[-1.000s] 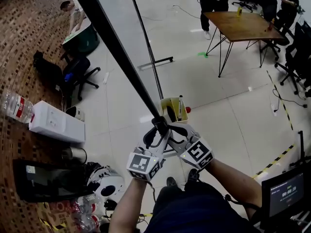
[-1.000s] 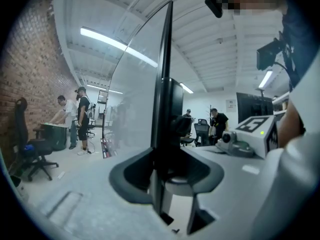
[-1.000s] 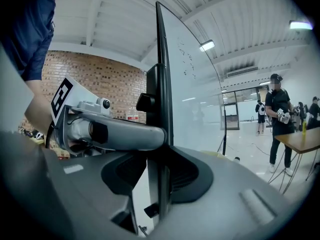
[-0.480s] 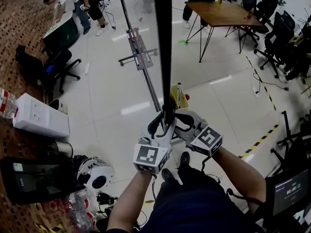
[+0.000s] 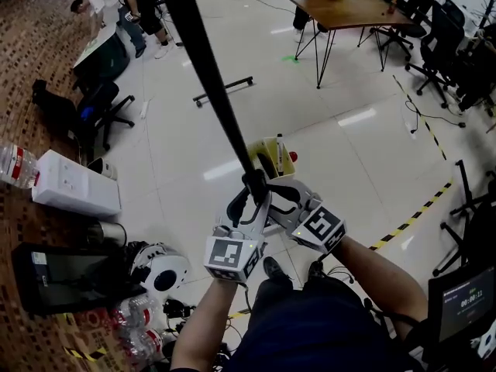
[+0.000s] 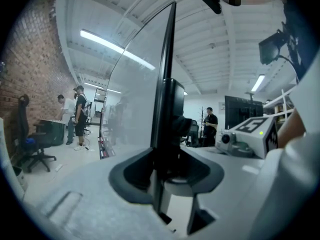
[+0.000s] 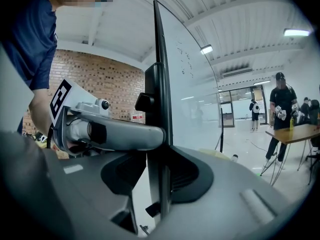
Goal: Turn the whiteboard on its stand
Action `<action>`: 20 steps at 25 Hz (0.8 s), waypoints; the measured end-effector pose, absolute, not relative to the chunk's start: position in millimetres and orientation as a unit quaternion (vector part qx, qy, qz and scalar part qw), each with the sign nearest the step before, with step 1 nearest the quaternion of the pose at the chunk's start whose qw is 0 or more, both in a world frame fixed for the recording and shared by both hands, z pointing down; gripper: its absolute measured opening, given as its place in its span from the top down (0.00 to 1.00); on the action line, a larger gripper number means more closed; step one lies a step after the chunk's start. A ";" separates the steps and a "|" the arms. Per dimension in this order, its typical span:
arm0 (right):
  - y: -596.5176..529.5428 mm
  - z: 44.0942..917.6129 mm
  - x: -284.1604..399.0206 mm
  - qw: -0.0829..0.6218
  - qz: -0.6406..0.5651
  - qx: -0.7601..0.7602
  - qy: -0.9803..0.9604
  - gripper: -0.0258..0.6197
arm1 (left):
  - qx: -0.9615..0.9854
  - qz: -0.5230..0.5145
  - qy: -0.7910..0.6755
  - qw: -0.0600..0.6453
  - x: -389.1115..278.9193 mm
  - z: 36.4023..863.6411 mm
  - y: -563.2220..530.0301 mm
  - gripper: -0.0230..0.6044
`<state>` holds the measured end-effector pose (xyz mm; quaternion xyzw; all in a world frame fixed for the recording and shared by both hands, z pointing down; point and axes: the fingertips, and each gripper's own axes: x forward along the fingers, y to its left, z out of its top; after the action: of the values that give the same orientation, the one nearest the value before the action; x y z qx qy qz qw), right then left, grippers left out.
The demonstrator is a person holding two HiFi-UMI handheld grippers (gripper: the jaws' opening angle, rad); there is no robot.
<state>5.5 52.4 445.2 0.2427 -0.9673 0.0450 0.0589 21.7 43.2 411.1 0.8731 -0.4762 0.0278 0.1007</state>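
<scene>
Left hand-held gripper (image 5: pixel 246 196) and right hand-held gripper (image 5: pixel 277 194) clamping whiteboard (image 5: pixel 207 60) edge, board upright, gripped edge vertical

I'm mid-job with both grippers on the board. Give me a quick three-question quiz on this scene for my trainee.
1. True or false: the left gripper and the right gripper are both shut on the black edge of the whiteboard.
2. In the head view, where does the wooden table stand? A) top right B) lower left C) directly under the grippers
3. Fill in: at the left of the head view, a clear water bottle sits next to a white ____.

Key: 1 true; 2 A; 3 box.
</scene>
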 end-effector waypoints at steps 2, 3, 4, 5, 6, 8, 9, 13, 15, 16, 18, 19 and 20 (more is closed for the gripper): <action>64.8 443.2 3.2 0.058 0.039 0.233 -0.970 0.74 | 0.866 0.031 -0.490 0.097 20.3 408.1 54.2 0.70; 72.2 441.4 2.2 0.055 0.038 0.228 -0.971 0.74 | 0.862 0.035 -0.497 0.093 19.8 406.4 60.6 0.70; 80.3 439.4 1.6 0.051 0.038 0.223 -0.973 0.74 | 0.859 0.039 -0.502 0.089 20.0 404.5 67.6 0.70; 88.3 437.6 1.8 0.046 0.038 0.220 -0.974 0.75 | 0.857 0.044 -0.506 0.085 21.0 402.7 74.6 0.70; 95.5 436.3 2.8 0.042 0.037 0.217 -0.975 0.75 | 0.855 0.047 -0.511 0.081 22.4 401.8 81.1 0.70; 108.8 436.1 6.7 0.036 0.032 0.212 -0.976 0.75 | 0.848 0.051 -0.522 0.078 25.2 404.6 94.0 0.70; 115.6 437.0 9.3 0.035 0.032 0.210 -0.977 0.75 | 0.845 0.051 -0.527 0.077 27.2 406.7 100.7 0.70; 142.6 441.2 16.5 0.034 0.040 0.208 -0.977 0.75 | 0.844 0.055 -0.528 0.076 33.2 416.6 128.0 0.70; 153.8 442.6 18.2 0.040 0.040 0.211 -0.976 0.75 | 0.845 0.054 -0.526 0.082 35.5 415.7 139.2 0.70; 159.4 443.6 19.7 0.044 0.039 0.213 -0.975 0.75 | 0.845 0.052 -0.526 0.086 37.7 413.1 144.5 0.70; 171.9 445.2 23.4 0.048 0.041 0.217 -0.974 0.75 | 0.846 0.048 -0.523 0.092 41.8 410.4 156.6 0.70; 178.5 445.0 26.2 0.047 0.042 0.218 -0.974 0.75 | 0.847 0.045 -0.521 0.092 44.2 409.8 163.2 0.70; 184.6 444.0 29.8 0.044 0.043 0.218 -0.974 0.75 | 0.849 0.041 -0.519 0.092 47.1 408.7 169.4 0.70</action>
<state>29.8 184.6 444.0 0.2181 -0.9740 0.0426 0.0443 47.1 169.4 408.7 0.8488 -0.5190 0.0413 0.0919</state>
